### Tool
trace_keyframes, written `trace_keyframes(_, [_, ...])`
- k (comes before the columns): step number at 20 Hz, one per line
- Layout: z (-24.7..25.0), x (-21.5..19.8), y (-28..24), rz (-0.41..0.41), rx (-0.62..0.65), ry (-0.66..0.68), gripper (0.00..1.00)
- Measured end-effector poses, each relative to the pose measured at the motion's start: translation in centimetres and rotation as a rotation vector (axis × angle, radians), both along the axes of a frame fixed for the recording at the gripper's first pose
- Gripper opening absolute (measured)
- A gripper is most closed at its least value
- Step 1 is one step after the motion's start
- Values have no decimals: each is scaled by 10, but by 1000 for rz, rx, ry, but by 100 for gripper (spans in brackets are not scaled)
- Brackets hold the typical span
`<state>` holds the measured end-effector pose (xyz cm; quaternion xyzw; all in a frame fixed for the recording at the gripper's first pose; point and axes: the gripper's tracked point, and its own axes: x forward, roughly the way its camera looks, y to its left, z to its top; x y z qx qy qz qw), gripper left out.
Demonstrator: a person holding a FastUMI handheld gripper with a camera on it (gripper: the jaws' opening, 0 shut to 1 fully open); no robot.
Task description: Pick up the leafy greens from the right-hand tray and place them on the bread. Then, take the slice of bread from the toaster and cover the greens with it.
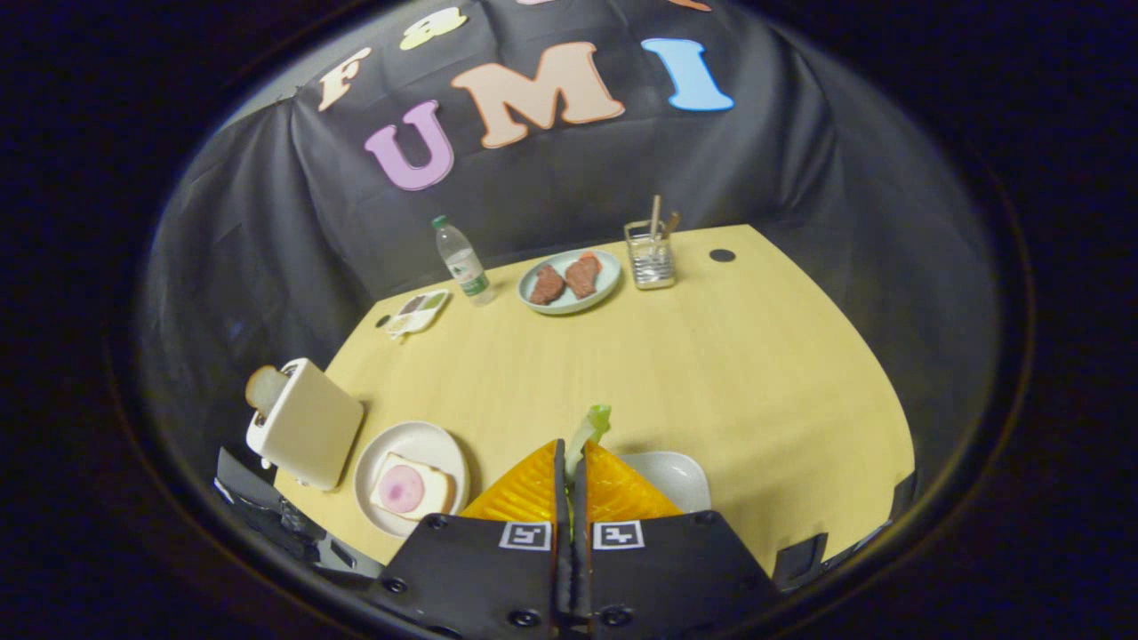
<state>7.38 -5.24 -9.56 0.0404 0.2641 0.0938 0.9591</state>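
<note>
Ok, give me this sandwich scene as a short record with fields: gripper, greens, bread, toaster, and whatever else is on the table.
gripper: gripper shut on the leafy greens, lifted above the right-hand tray
bread: bread slice with a pink round topping, on the white plate, no greens on it yet
toaster: toaster beside that plate, toast slice sticking out
other: bottle, blue plate with meat pieces, utensil holder

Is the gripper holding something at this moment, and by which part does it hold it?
Yes. The gripper is shut on the leafy greens, pinching their lower, pale stem end; the green tip sticks out beyond the fingertips.
</note>
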Motion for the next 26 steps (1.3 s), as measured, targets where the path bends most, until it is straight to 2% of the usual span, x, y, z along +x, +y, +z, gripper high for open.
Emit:
trace_keyframes(9, [-11, -22, 173, 262, 61, 28, 3])
trace_keyframes(13, [-10, -28, 242, 348, 198, 54, 4])
trace_keyframes(16, [-22, -25, 267, 326, 311, 108, 3])
trace_keyframes(18, [-45, -25, 270, 287, 332, 148, 3])
trace_keyframes(22, [-98, -18, 255, 171, 296, 228, 4])
trace_keyframes(26, [-127, -11, 214, 45, 173, 228, 3])
